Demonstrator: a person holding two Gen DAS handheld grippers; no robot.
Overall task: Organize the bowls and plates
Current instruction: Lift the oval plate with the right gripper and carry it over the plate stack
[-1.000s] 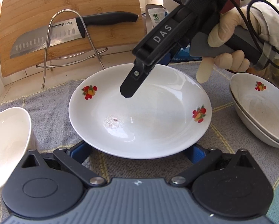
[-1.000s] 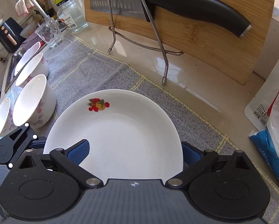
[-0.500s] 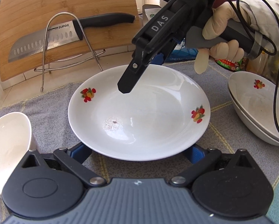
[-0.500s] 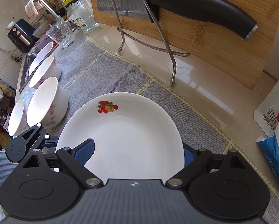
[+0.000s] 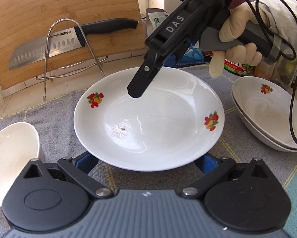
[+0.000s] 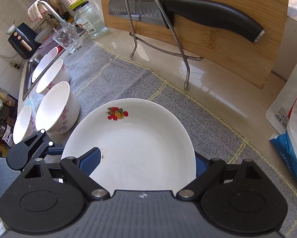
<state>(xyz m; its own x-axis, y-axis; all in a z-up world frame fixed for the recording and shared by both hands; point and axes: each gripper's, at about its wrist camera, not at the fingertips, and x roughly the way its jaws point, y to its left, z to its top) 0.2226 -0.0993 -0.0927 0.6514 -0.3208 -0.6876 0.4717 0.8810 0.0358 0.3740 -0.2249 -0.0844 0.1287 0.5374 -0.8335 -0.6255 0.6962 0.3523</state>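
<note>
A white plate (image 5: 158,130) with fruit decals lies on the grey cloth (image 5: 55,107). My left gripper (image 5: 146,161) is open, and its blue pads (image 5: 86,160) flank the plate's near rim, their tips tucked under it. My right gripper (image 6: 145,163) is open across the plate's (image 6: 136,138) far rim. One of its pads (image 6: 90,160) is over the well; the other is half hidden outside the rim. Its near finger (image 5: 140,85) hovers above the plate. A stack of like plates (image 5: 267,119) sits to the right, and white bowls (image 6: 57,107) stand to the left.
A bamboo cutting board (image 6: 227,45) leans at the back with a black-handled knife (image 6: 198,13) in a wire rack (image 6: 180,45). A glass (image 6: 68,37), a jar and a sink (image 6: 29,73) are far left. Bags (image 6: 291,115) stand right. A gloved hand (image 5: 237,25) holds the right gripper.
The right gripper's pads have drawn slightly closer together over the plate. The plate and both hands have stayed where they were.
</note>
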